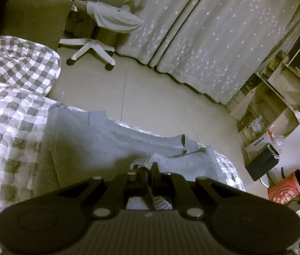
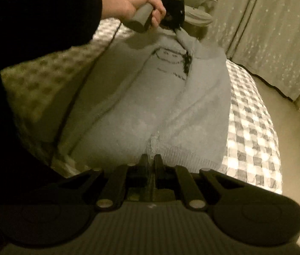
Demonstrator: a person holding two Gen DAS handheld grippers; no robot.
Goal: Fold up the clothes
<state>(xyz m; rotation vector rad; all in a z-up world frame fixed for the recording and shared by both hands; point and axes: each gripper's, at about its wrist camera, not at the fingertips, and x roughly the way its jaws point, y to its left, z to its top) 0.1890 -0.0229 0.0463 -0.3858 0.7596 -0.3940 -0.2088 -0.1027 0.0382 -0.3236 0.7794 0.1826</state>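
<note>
Left wrist view
My left gripper: both fingers are pinched together on a ribbed edge of the grey sweater; a fold of knit sits between them.
Sweater: pale grey knit, spread on the checked quilt at the bed's edge, with a ribbed cuff curling up on the far side.
Room: beyond the bed I see the pale floor, a white swivel chair with a garment draped over it, star-print curtains and open shelves at the right.

Right wrist view
My right gripper: fingers pressed together on the ribbed hem, a thin ridge of fabric rising between them.
Sweater: lies lengthwise away from me on the quilt, long creases running from hem to top, a dark line drawing on the chest.
My left hand: bare below a black sleeve, wrapped round the grey handle of the other gripper, whose dark head meets the far end of the sweater, lifting a bit of cloth there.
</note>
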